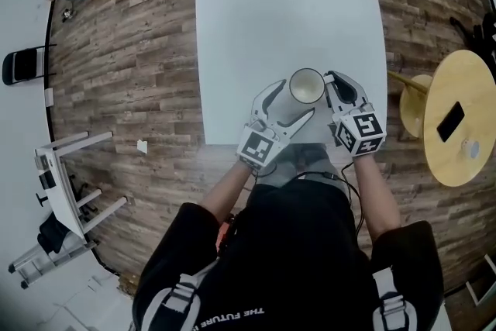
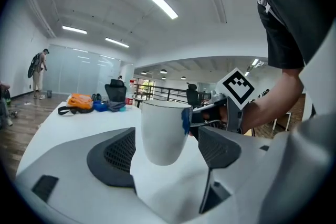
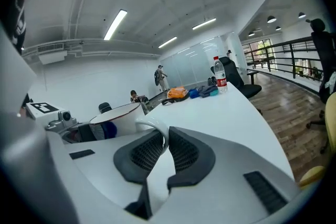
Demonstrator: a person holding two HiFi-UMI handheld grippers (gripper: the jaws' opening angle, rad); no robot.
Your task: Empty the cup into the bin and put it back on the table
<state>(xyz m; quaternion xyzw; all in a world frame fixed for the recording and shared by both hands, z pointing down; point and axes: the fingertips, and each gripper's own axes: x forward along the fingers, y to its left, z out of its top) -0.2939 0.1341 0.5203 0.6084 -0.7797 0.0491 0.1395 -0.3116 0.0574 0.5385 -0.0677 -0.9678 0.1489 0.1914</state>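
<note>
**Near end of the long white bench [image 1: 287, 19]:** my left tool [image 1: 285, 108] stands with its jaws spread wide on either side of the white ceramic cup [image 1: 306, 87], and its pads are clear of the cup's wall. To the right, my right tool [image 1: 335, 85] is pinched tight on the cup's looped white handle [image 3: 152, 126]. The cup is upright between the two, close to the bench's near edge. Whether its base rests on the top or hangs just clear of it, I cannot tell.

The step in hand, as I read it, is carrying the cup off to be emptied, with the grip on the right side alone. Done well, that means keeping the rim level until the cup is over the bin, since a pinch on a thin handle may let the body swing. It also means drawing the open left tool away to the left without brushing the wall. No bin shows in any view, so finding it comes first.

Only the head view looks down into the cup's pale mouth, though what lies inside is too small to tell. Only the left gripper view shows a gap on both sides of the cup. Only the right gripper view shows the dark pads closed on the handle; behind them at the far end are an orange bag [image 3: 177, 93] and a red-capped clear bottle [image 3: 220, 73].
</note>
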